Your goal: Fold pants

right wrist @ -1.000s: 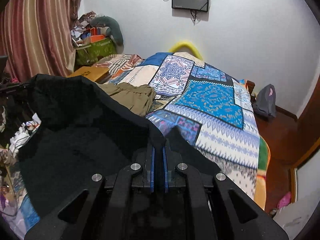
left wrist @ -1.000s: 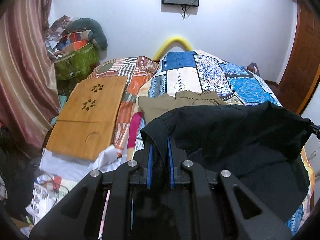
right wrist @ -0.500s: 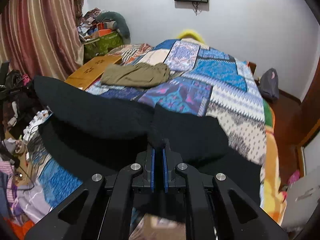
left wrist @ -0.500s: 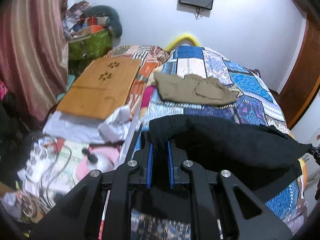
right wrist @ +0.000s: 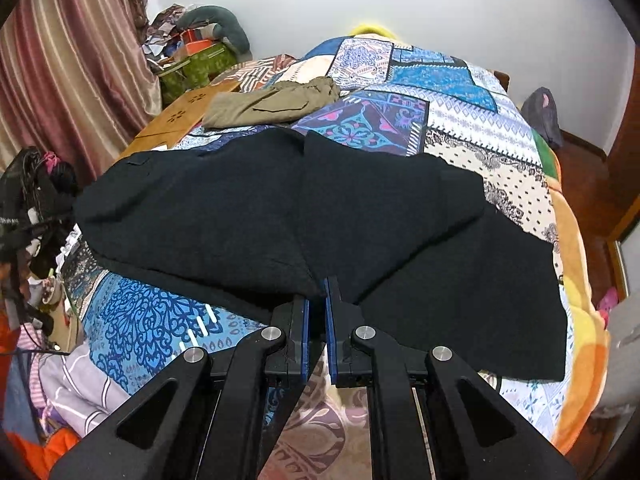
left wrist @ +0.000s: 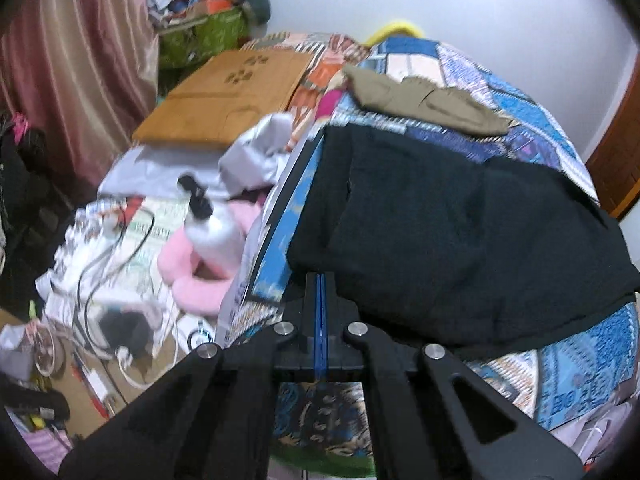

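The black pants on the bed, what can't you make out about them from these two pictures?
- Near hem, right wrist view: the right claw covers the edge of the black pants, so how much cloth sits between its pads is hidden.
- Left wrist view: motion blur smears the pants; the left claw looks shut at the cloth's edge, and any pinch is unclear.
- Underside and fold layers: hidden by the top layer.
- Waistband or leg end: unreadable on dark cloth.

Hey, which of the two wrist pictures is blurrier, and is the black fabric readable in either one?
Left wrist view: motion-smeared, worst over the floor clutter; the black pants read as a flat dark mass. Right wrist view: sharper, quilt pattern crisp, but the pants still show almost no fold detail. Both bend straight lines at the edges.
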{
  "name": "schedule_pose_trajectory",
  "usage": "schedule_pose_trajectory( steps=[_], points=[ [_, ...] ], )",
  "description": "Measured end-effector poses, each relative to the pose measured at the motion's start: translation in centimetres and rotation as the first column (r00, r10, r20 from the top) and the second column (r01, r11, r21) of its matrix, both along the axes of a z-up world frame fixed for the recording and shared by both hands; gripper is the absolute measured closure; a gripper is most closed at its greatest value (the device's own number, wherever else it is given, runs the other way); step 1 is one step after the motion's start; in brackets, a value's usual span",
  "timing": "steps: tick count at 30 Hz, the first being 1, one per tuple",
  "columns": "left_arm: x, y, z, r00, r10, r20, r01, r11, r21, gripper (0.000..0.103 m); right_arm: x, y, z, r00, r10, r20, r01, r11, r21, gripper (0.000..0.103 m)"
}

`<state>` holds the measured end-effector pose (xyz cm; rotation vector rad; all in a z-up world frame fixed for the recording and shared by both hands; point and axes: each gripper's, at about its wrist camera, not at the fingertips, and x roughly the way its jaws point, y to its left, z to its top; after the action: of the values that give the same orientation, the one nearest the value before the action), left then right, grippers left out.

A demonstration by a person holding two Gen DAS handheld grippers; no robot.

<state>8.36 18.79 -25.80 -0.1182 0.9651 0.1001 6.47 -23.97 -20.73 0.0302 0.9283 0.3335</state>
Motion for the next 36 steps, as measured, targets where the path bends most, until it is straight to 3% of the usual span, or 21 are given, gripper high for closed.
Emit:
schedule_pose_trajectory(
  steps=[4,10,13,15,18,22,27,30,36],
  points=[
    [-0.5,0.8,-0.3,0.999,0.026,-0.022,-0.025,0.999,0.024,0.103,-0.2,0.0,-0.1,1.000,0.004,-0.019,-0.005,1.000,-0.021,0.095],
    [0.4,-0.5,2.9,1.000,0.000,0.027,-0.002,0.996,0.093,0.099,-1.1,-2.3,0.5,0.999,-0.034,-0.034,0.031,0.997,-0.075,0.095],
    [1.6,-2.0,4.5,0.998,-0.038,0.051,0.032,0.994,0.107,0.082,-1.1,-4.4,0.9,0.995,-0.091,-0.047,0.088,0.994,-0.064,0.095],
    [2.7,-3.4,5.5,0.995,-0.068,0.074,0.059,0.992,0.114,0.061,-0.9,-5.2,1.5,0.993,-0.117,-0.036,0.114,0.991,-0.067,0.095],
    [4.6,-5.9,6.6,0.988,-0.119,0.097,0.107,0.987,0.118,0.058,0.3,-5.6,2.7,0.992,-0.125,-0.012,0.123,0.990,-0.066,0.094],
    [7.3,-9.3,7.2,0.980,-0.169,0.108,0.158,0.983,0.096,0.052,2.6,-4.8,4.0,0.995,-0.092,0.025,0.093,0.994,-0.061,0.075],
    [10.6,-13.6,6.5,0.967,-0.233,0.098,0.228,0.972,0.059,0.050,5.4,-2.6,4.2,0.997,-0.028,0.067,0.034,0.996,-0.084,0.069],
    [12.0,-16.1,5.3,0.957,-0.281,0.076,0.279,0.960,0.031,0.050,7.6,-1.3,3.3,0.997,0.007,0.075,0.002,0.993,-0.118,0.055],
    [13.2,-20.2,1.0,0.938,-0.346,0.006,0.346,0.938,0.010,0.050,11.6,0.5,0.9,0.999,0.048,-0.004,-0.048,0.990,-0.129,0.055]
  ],
)
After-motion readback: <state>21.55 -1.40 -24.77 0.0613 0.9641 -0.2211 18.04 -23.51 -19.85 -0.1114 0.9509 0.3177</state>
